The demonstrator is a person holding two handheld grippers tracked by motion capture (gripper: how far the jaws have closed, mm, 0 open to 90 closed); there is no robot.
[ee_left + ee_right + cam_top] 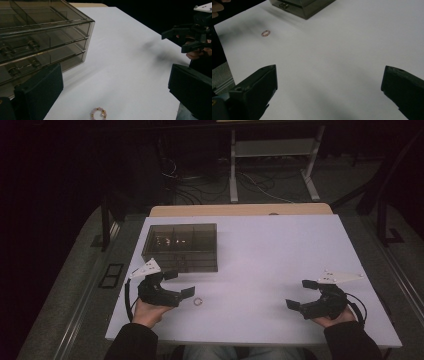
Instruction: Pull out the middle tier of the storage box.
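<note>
A smoky clear drawer box (181, 246) stands at the table's back left, its drawer fronts near in the left gripper view (42, 47). A small pink beaded ring (198, 302) lies on the white table just right of my left gripper (178, 283), which is open with nothing between its jaws. The ring (98, 113) sits low between those jaws in the left gripper view. My right gripper (300, 294) rests open at the front right, far from the ring (265, 33), empty.
The white table (270, 255) has its front edge close under both hands. A wooden strip (240, 210) runs along its far edge. Beyond it are a desk frame (272, 165) and cables on a dark floor.
</note>
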